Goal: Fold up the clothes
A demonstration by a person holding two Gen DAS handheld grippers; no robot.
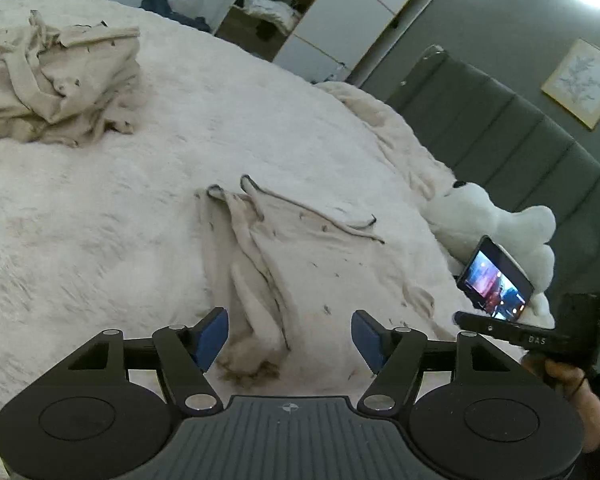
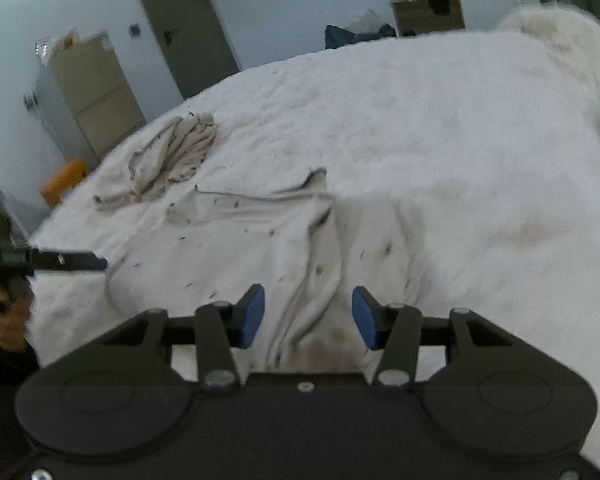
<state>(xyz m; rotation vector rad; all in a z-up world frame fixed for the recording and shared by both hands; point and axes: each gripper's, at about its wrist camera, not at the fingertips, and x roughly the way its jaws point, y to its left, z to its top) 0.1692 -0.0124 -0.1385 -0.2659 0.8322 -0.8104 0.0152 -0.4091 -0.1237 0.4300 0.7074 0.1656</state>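
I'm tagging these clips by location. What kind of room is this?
Most likely a bedroom: a wide bed with a padded headboard, an open wardrobe stuffed with clothes, and a plush toy.

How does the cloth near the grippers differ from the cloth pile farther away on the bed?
The near cloth lies spread out in a mostly single layer; the pile is bunched into stacked layers. The near cloth lies just ahead of the open left gripper and right gripper, whose pads do not touch it; the pile lies far from both. The near cloth lies lower than the pile. Both are beige with small dark marks, on the white bed.
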